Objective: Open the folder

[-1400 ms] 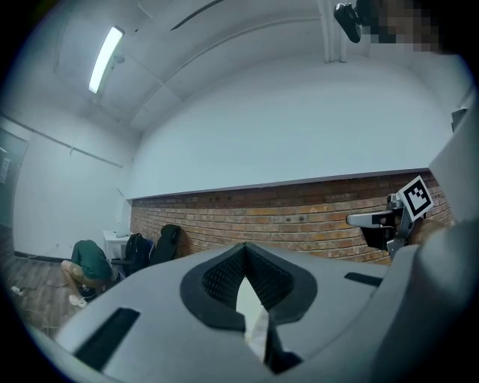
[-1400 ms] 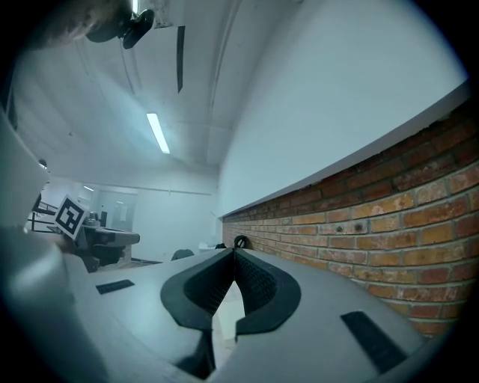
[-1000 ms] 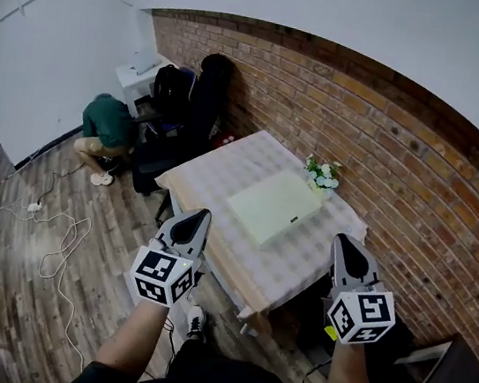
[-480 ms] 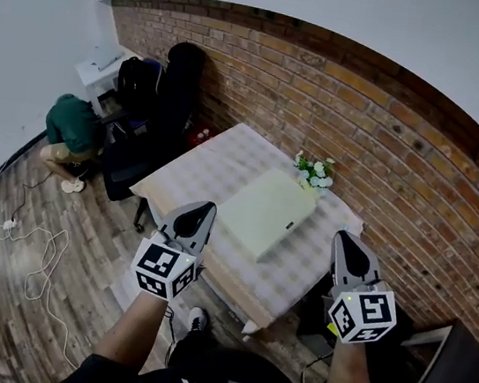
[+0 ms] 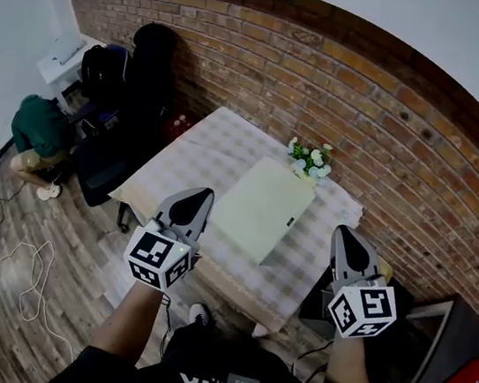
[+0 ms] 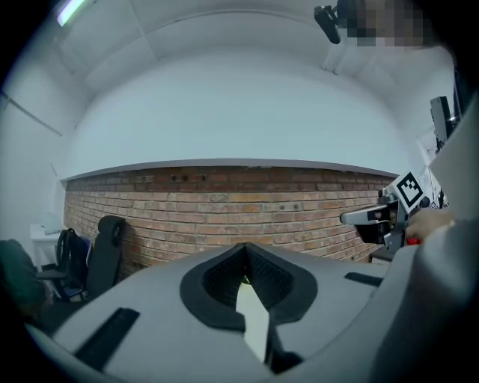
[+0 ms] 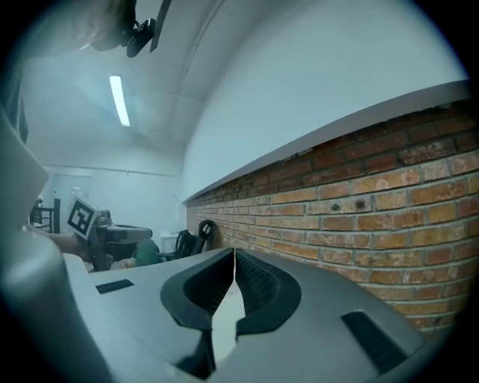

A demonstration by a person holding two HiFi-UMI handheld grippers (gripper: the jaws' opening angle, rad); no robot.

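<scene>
A pale green folder (image 5: 261, 207) lies closed and flat on the checked tablecloth of a small table (image 5: 192, 163) by the brick wall. My left gripper (image 5: 197, 198) hovers over the table's near left edge, jaws shut and empty, short of the folder. My right gripper (image 5: 342, 238) hangs past the table's right corner, also shut with nothing in it. In the left gripper view the left gripper (image 6: 244, 250) has its jaws pressed together, the right gripper (image 6: 382, 215) showing at the right. In the right gripper view the right gripper (image 7: 234, 254) is shut too.
A small pot of white flowers (image 5: 309, 159) stands on the table behind the folder, next to the brick wall (image 5: 391, 129). A person in a green top (image 5: 39, 131) crouches at the far left beside a black chair (image 5: 130, 116). Cables (image 5: 16, 255) lie on the wood floor.
The table and folder have come nearer and shifted toward the centre of the head view. Both grippers moved forward toward the table, jaws still shut.
</scene>
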